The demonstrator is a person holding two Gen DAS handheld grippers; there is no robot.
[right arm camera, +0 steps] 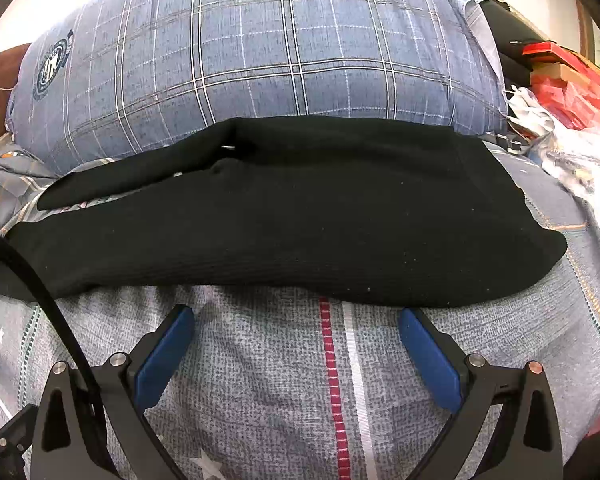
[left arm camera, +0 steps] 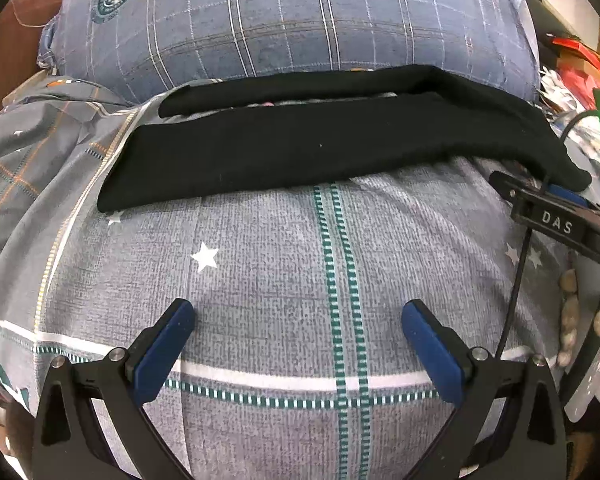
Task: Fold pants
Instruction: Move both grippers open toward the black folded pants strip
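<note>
Pants (right arm camera: 300, 216): black, lying flat on the bedsheet (right arm camera: 260, 360); the two legs run side by side with a narrow gap between them, so we judge them laid out for folding rather than already folded.
Long axis: it runs left to right across both views; the legs trail off to the left and the wider end, which we take for the waist, sits to the right, nearer our right gripper.
Why so placed: we judge that laying the garment crosswise in front of us puts one end within reach of each tool, so one leg can go over the other or one end across to the other.
Right gripper (right arm camera: 296, 344): spread wide and holding nothing, its fingertips just short of the near edge of the pants.
Left gripper (left arm camera: 298, 332): also spread wide and empty, over bare sheet, further back from the near leg (left arm camera: 300, 156).
Behind: a blue plaid pillow (right arm camera: 260, 48) lies along the far edge of the pants.
Far right: red boxes (right arm camera: 568, 80) and loose clutter, clear of the garment.
</note>
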